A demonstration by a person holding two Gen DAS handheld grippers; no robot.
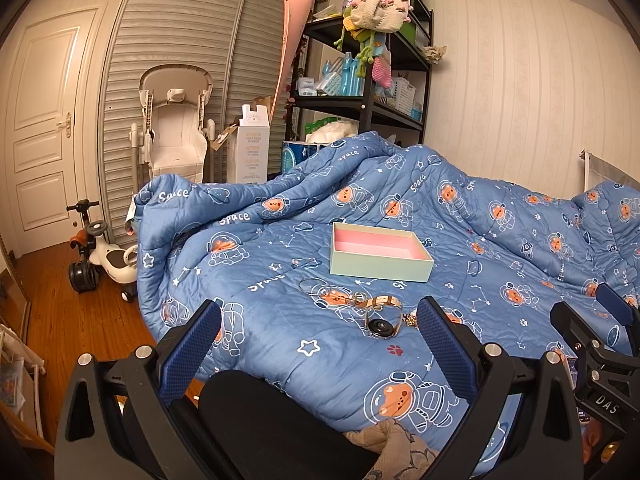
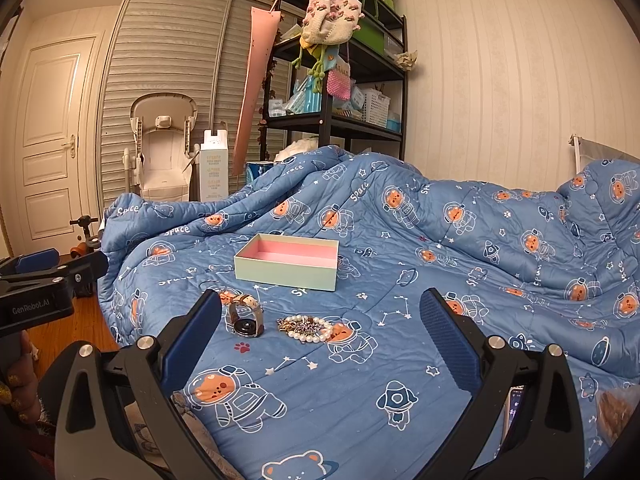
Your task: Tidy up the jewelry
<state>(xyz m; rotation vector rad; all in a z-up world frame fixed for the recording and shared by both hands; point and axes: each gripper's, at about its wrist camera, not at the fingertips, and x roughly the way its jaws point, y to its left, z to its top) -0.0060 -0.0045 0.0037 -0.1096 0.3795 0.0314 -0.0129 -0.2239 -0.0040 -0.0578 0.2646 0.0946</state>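
A pale green box with a pink lining lies open and empty on the blue space-print quilt. In front of it lies a watch with a dark round face. Beside the watch sits a pearl bracelet tangled with a gold chain; the left wrist view shows only its edge. A thin clear bangle lies left of the watch. My left gripper is open just short of the watch. My right gripper is open before the pearls.
A black shelf unit with hanging knitted bags stands behind the bed. A white high chair, a tall carton and a ride-on toy are on the wood floor at left. A phone lies under my right gripper.
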